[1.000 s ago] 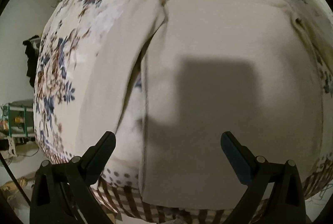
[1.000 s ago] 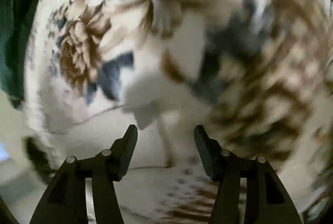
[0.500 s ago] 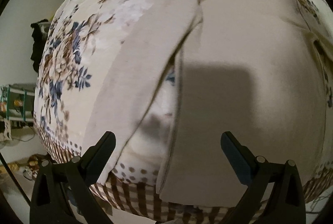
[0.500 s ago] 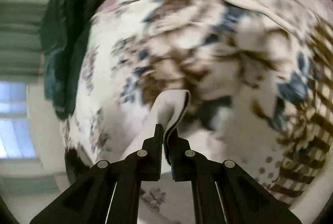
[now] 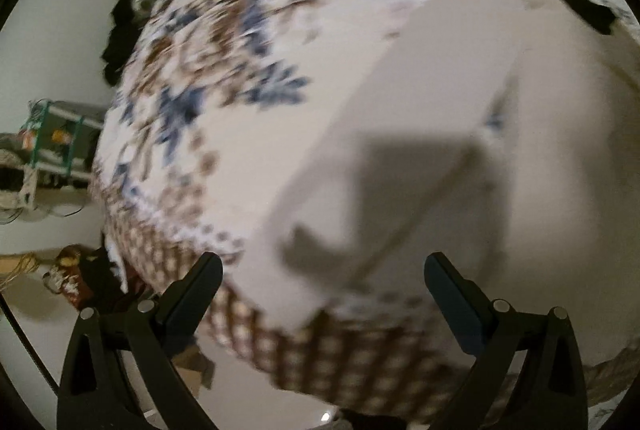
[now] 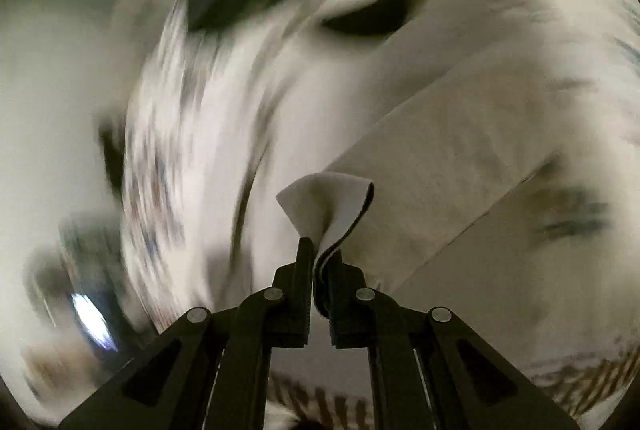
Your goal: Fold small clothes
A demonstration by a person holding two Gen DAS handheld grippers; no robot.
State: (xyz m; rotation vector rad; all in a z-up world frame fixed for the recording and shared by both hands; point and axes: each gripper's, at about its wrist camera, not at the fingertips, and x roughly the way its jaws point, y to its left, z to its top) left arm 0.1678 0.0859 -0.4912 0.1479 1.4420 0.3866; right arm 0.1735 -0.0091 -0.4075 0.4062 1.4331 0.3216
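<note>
A cream long-sleeved garment (image 5: 460, 102) lies spread on a floral bedspread (image 5: 208, 70). My left gripper (image 5: 322, 286) is open and empty, hovering above the garment's lower left part near the bed's edge. In the right wrist view my right gripper (image 6: 320, 254) is shut on the cuff (image 6: 324, 198) of a sleeve (image 6: 452, 158), lifted off the bed; the sleeve runs up and right from the jaws. Both views are blurred by motion.
The bedspread has a brown checked border (image 5: 320, 350) at its near edge. Dark clothing (image 5: 580, 2) lies at the far side of the bed. A green shelf (image 5: 52, 138) and clutter on the floor (image 5: 68, 278) stand left of the bed.
My right gripper closed on the sleeve cuff and has swung it up and across. My left gripper has moved left toward the bed's edge and stays open.
</note>
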